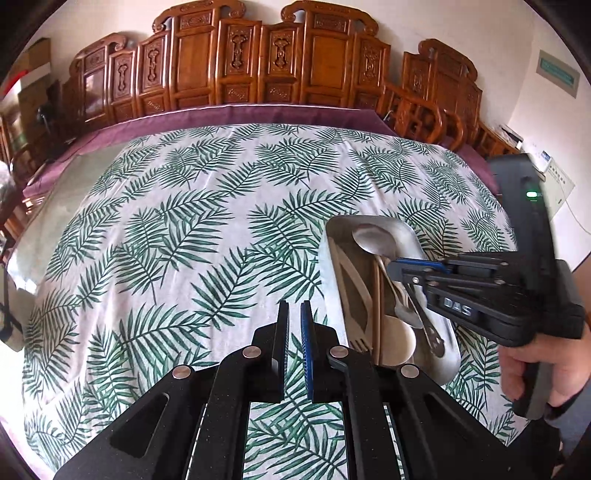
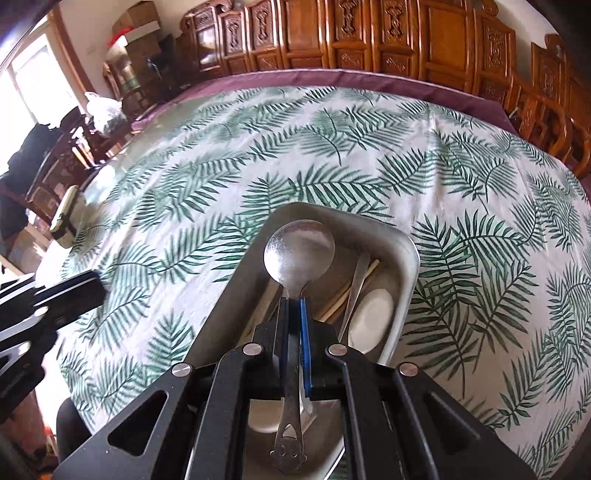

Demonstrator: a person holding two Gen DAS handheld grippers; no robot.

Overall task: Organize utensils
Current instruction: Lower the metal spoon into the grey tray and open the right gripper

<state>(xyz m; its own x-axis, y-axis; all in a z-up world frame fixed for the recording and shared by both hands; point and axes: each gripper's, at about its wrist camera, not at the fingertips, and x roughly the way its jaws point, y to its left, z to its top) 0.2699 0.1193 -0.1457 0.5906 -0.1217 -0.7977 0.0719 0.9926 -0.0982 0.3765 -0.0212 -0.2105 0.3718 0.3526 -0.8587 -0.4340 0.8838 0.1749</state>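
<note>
Your right gripper is clamped on the metal spoon, whose long axis runs near to far, round bowl pointing away over the steel tray. It is dull silver, its near handle end pierced with a cut-out pattern. Under it, chopsticks, a pale spoon and a fork lie partly hidden. Your left gripper hangs over the leaf-print tablecloth, fingers nearly together, holding nothing.

A carved wooden screen backs the leaf-print tablecloth; daylight floods a window beside stacked boxes.
</note>
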